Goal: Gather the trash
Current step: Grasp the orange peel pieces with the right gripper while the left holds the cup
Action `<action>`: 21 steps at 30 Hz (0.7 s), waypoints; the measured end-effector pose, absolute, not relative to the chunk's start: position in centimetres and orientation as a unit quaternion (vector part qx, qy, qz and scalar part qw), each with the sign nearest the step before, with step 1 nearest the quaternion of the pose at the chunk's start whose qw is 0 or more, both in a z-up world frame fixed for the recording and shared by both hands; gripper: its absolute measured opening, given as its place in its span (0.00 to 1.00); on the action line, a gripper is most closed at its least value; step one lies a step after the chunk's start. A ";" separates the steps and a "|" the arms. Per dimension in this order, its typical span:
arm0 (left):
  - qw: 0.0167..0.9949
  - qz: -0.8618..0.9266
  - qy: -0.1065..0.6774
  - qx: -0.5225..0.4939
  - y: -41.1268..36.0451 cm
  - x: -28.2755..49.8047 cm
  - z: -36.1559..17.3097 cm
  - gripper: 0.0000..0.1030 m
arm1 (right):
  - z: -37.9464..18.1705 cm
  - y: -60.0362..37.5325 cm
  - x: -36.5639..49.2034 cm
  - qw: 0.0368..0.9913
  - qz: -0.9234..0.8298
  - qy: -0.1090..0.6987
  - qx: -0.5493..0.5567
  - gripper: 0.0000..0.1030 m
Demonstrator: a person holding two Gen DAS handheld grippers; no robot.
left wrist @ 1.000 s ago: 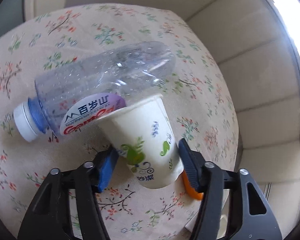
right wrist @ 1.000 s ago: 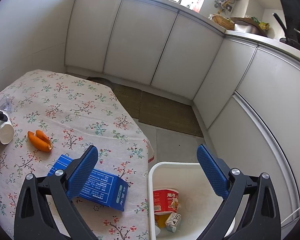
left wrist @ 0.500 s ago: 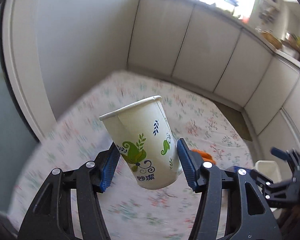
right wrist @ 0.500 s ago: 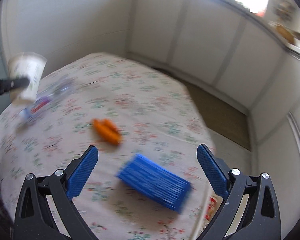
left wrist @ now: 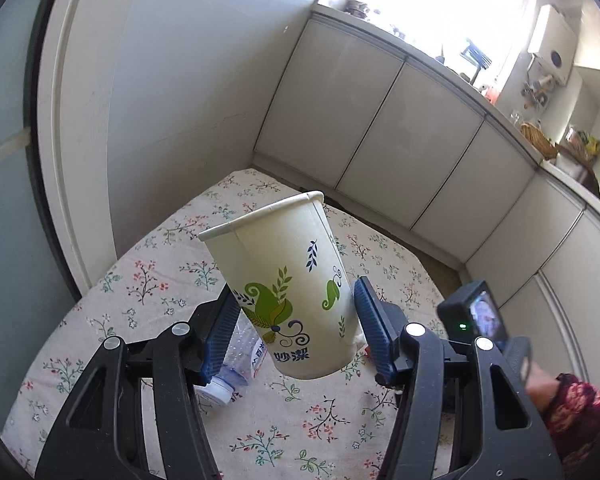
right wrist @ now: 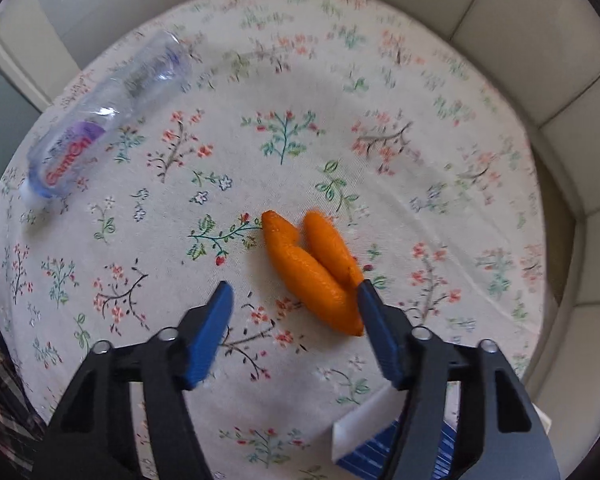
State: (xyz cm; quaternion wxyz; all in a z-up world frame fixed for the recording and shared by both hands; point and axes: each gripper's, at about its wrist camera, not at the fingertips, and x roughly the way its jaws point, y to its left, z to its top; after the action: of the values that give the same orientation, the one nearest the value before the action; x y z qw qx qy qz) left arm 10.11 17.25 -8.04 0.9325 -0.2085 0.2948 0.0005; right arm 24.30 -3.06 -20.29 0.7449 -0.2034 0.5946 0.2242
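Paper cup (left wrist: 288, 292), tilted, pinched btwn blue pads of left gripper (left wrist: 294, 328) & held above floral tablecloth (left wrist: 152, 276), plastic bottle (right wrist: 100, 124) lying on cloth; right gripper (right wrist: 294, 316) w/ jaws closing, nothing gripped, orange peels (right wrist: 312, 268) just ahead near its right pad.

cup (left wrist: 284, 292): white paper, leaf print, tilted, lifted
bottle (right wrist: 104, 120): clear, capped, lying flat
peel (right wrist: 312, 270): orange, two pieces touching

Left gripper (left wrist: 296, 328) clamped; right gripper (right wrist: 294, 312) closing, pointing down.
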 end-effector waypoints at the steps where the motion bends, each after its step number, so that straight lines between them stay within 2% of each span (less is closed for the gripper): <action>1: 0.932 -0.002 0.295 -0.212 17.4 10.0 -8.0 0.53 | -20.5 -3.0 24.5 0.745 0.220 0.596 -0.202 0.59; 2: 0.931 -0.004 0.295 -0.215 17.5 10.0 -8.0 0.53 | -20.6 -3.1 24.6 0.746 0.218 0.597 -0.200 0.54; 3: 0.930 -0.007 0.295 -0.218 17.5 10.0 -7.9 0.53 | -20.7 -3.1 24.7 0.747 0.216 0.598 -0.197 0.43; 6: 0.930 -0.012 0.295 -0.221 17.5 10.0 -7.9 0.53 | -20.7 -3.6 24.7 0.753 0.210 0.599 -0.177 0.27; 9: 0.927 -0.015 0.300 -0.224 17.8 10.1 -8.1 0.53 | -20.6 -4.0 24.2 0.758 0.208 0.596 -0.162 0.15; 15: 0.926 -0.013 0.306 -0.222 17.5 10.4 -8.2 0.53 | -19.6 -4.8 21.9 0.780 0.196 0.578 -0.140 0.13; 21: 0.928 -0.012 0.305 -0.215 17.1 10.5 -8.1 0.53 | -16.1 -5.8 18.9 0.817 0.193 0.531 -0.113 0.13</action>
State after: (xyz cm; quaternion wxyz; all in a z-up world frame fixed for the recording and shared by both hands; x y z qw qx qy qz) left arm 10.48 17.11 -8.14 0.9277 -0.2150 0.3049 -0.0123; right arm 18.92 -5.80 -16.08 0.8170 -0.1128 0.5315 0.1933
